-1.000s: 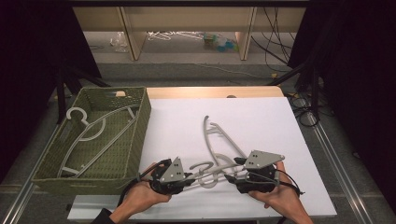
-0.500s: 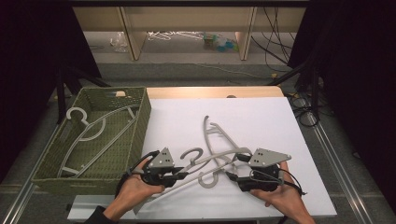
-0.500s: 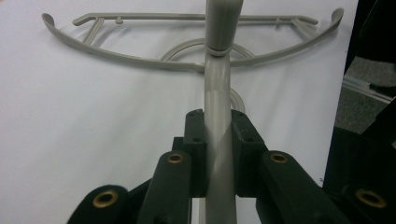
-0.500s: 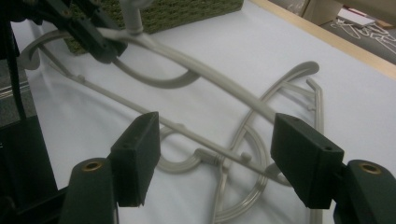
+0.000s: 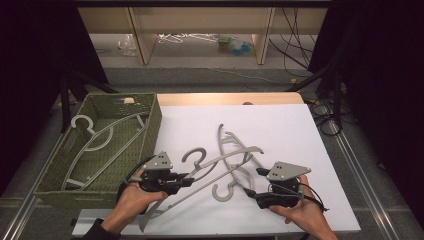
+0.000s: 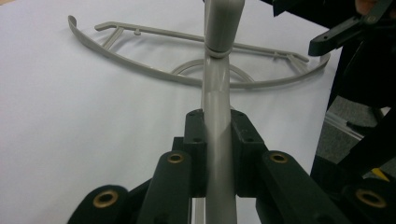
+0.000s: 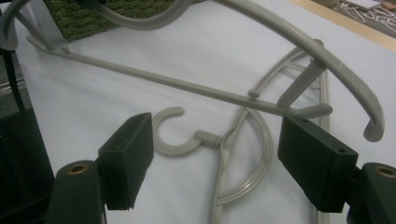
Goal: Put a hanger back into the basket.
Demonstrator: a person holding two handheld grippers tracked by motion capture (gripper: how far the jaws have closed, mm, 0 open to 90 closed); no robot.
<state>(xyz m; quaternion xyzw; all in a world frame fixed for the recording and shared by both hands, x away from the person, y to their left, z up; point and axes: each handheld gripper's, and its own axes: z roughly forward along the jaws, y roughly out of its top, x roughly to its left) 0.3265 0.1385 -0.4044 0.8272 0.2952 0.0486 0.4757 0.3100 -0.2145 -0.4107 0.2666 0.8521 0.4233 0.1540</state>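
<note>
Grey hanger [image 6: 215, 121] between left claw [image 6: 215, 140] pads

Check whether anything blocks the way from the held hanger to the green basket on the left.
Nothing visible does. The left tool is clamped on the grey hanger, and bare white tabletop lies between it and the basket. Another hanger already lies inside the basket, with room beside it.

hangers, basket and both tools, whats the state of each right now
left tool: shut on the lifted hanger, gripping its bar
right tool: open, nothing between its jaws, which have just been opening
second hanger: flat on the white table
basket: open-topped, one hanger inside
</note>
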